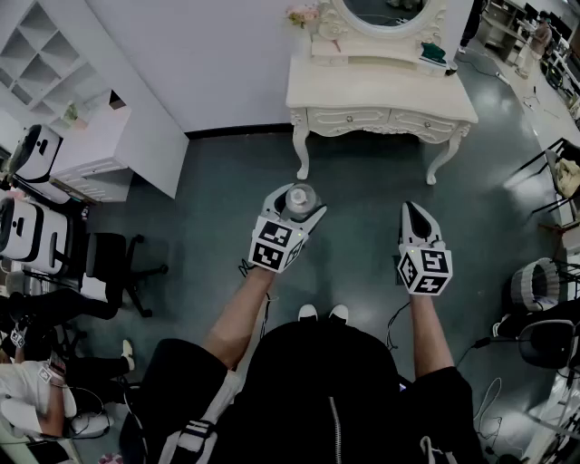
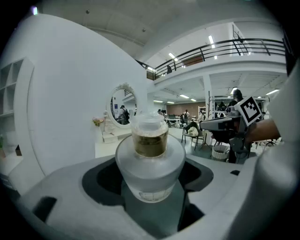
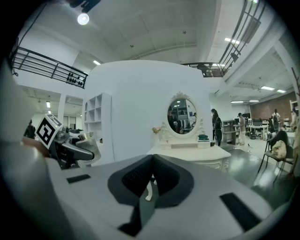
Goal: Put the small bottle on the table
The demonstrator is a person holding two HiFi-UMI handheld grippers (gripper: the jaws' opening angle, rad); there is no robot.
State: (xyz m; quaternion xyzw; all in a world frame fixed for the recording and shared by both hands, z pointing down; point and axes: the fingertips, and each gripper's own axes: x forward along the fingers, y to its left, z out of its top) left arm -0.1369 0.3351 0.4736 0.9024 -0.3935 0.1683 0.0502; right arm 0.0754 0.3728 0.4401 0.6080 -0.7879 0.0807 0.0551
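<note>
From the head view, my left tongs [image 1: 299,202] are closed around the small round frosted-glass bottle [image 1: 300,195], which I hold upright above the dark grey-green floor [image 1: 362,217]. The bottle is in front of the white ornate counter with curved legs [image 1: 381,91] and well apart from it. My right tongs [image 1: 414,210] hang beside the left, with the tips drawn together to a point. An oval white-framed mirror [image 1: 385,11] stands at the back of the counter. My white shoe tips [image 1: 323,313] show below the tongs, and a black office chair [image 1: 113,263] stands off to my left.

In the left gripper view, the bottle fills the middle. The dark pads press its wide frosted body from both sides, and a clear cap sits over a brownish-gold neck. The jaws stand wide because of the bottle's girth. The counter and mirror lie beyond it.

In the right gripper view, the jaws meet with only a thin slit between them and nothing inside. The counter and mirror stand ahead, and my left tongs show at the left edge.
</note>
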